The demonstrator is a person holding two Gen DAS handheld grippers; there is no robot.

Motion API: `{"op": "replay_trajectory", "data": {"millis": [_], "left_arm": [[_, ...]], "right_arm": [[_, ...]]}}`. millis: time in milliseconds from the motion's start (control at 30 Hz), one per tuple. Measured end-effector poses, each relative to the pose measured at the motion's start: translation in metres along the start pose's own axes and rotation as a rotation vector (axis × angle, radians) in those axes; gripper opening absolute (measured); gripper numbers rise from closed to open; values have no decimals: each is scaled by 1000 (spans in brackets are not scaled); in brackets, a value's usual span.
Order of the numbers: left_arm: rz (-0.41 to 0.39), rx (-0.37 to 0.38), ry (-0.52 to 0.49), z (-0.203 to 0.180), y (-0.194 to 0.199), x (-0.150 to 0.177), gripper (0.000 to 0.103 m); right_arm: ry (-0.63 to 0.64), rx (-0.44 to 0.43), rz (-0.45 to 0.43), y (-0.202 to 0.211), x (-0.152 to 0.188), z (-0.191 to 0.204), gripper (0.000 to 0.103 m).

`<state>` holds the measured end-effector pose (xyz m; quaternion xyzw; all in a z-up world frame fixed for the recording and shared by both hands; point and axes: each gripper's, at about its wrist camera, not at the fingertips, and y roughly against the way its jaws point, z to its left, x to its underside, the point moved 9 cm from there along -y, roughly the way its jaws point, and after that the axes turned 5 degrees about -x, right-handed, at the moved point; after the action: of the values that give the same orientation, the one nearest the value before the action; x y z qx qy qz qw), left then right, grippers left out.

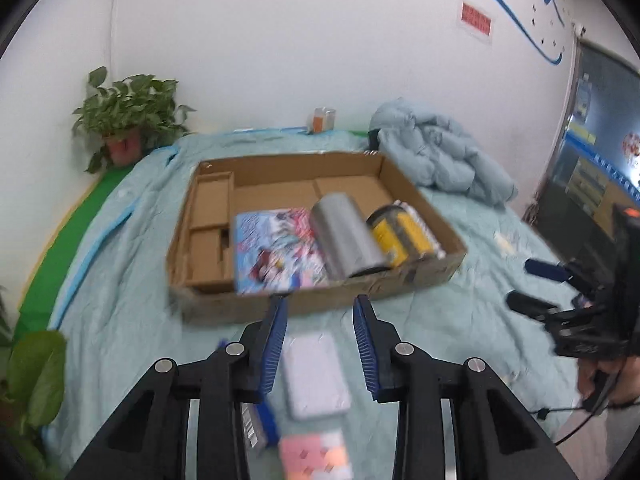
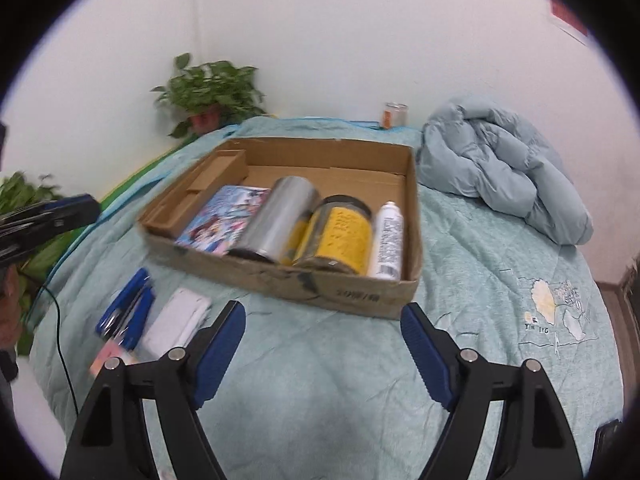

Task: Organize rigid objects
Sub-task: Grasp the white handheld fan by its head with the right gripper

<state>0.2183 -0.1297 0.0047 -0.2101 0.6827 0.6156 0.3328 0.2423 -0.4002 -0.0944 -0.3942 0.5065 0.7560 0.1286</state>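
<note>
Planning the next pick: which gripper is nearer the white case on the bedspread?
Left. The left gripper hangs right over the white case, jaws empty. The right gripper is off to the case's right, also empty.

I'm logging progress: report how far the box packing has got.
Done: the cardboard box holds a picture book, silver canister, yellow-label jar and white spray bottle.
In hand: nothing; both hand-held grippers are empty.
Left: blue stapler, white case and pink pad on the bedspread.
</note>
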Motion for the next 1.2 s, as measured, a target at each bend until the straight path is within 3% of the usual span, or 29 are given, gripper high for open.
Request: {"op": "replay_trajectory", "data": {"millis": [67,100,167,233,333,567,633,700,967,1100,1200], "left_arm": [[-3,1,20,8,18,25,65],[9,15,45,10,25,40,103],[37,47,98,11,28,68,102],[138,98,131,3,17,105,102],[233,96,139,-8,3,144,102],[256,127,101,-44,-9,174,102],[262,146,110,-51,-13,173,102],[271,159,123,-55,-18,171,102],[301,199,124,-71,-31,163,102],[309,258,148,-81,-35,153,102],[329,315,163,-92,-41,146,102]], "right_arm": [[48,-139,-17,15,12,30,78],[75,-186,-14,20,19,42,79],[144,-272,29,22,41,70,84],[195,-340,112,15,71,94,84],[231,-447,219,2,110,121,84],[187,-564,399,-34,164,135,84],[206,-532,413,-40,170,133,81],[234,-512,406,-40,172,133,69],[176,-374,318,-34,168,100,68],[57,-278,297,-30,163,50,68],[-85,-149,270,-30,153,1,68]]}}
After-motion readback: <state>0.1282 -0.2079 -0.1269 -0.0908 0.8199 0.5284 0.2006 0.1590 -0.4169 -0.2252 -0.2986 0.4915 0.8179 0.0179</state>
